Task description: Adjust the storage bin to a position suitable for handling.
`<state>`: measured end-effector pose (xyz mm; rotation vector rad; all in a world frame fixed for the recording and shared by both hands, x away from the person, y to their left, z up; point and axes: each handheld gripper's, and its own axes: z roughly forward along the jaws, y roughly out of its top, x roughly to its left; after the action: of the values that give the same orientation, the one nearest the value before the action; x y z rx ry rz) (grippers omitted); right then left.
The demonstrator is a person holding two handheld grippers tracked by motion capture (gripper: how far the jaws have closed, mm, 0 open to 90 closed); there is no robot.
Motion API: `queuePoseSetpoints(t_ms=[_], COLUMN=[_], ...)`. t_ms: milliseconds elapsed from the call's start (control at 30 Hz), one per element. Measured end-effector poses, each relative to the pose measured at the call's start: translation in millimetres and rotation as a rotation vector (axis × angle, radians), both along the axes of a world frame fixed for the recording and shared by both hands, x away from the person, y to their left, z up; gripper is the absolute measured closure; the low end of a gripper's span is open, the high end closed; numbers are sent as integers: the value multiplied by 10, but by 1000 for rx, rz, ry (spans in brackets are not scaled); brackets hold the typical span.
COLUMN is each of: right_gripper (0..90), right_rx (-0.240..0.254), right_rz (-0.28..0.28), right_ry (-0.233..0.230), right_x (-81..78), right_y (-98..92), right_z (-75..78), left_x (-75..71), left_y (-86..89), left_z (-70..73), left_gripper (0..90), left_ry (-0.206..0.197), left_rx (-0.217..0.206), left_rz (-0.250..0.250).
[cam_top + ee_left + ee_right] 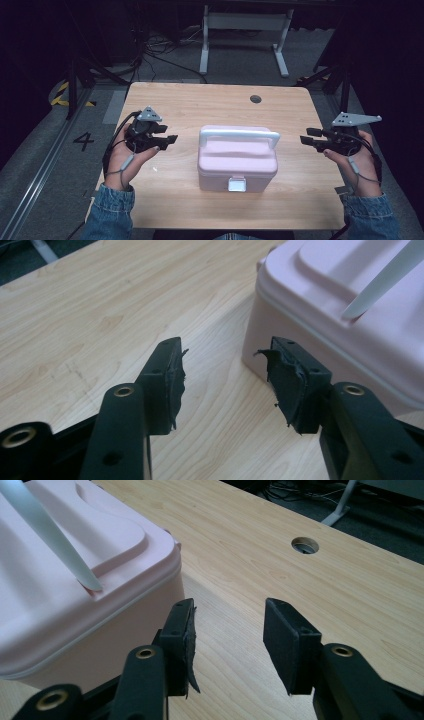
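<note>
A pale pink lidded box (236, 162) with a white carry handle (239, 133) and a white front latch (236, 184) stands mid-table with its lid down. My left gripper (168, 140) hovers open a short way left of the box, jaws pointing at it. In the left gripper view the box corner (345, 315) lies just beyond the open jaws, with nothing between the pads (175, 375). My right gripper (306, 139) is open to the right of the box, also pointing at it. In the right gripper view the box (75, 585) sits ahead on the left.
The wooden table (220, 100) has a round cable hole (255, 99) near its far edge, seen also as the hole (304, 545). A white desk frame (245, 30) and cables stand on the floor beyond. Bare wood surrounds the box on all sides.
</note>
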<state>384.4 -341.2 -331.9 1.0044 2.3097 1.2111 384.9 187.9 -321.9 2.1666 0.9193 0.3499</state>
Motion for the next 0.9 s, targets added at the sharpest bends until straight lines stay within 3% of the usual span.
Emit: queuePoseSetpoints(t_ms=[267,467,767,900], right_gripper=[547,579,594,583], right_rx=[17,14,4,13], right_rz=[-2,-8,7,8], right_ry=[-4,-1,17,19], right_x=[-46,-99,-134,-152], right_y=[-36,-68,-54,-42], right_z=[2,-1,-32,-34], left_x=[-58,-128,-147,-137], left_y=[-157,-310,-545,-663], left_z=[110,204,189,153], left_gripper=[482,496,498,479], left_ry=[-41,-61,-52,-61], left_rx=[-13,-73,-106,-102], left_rz=[-52,-122,-196,-221])
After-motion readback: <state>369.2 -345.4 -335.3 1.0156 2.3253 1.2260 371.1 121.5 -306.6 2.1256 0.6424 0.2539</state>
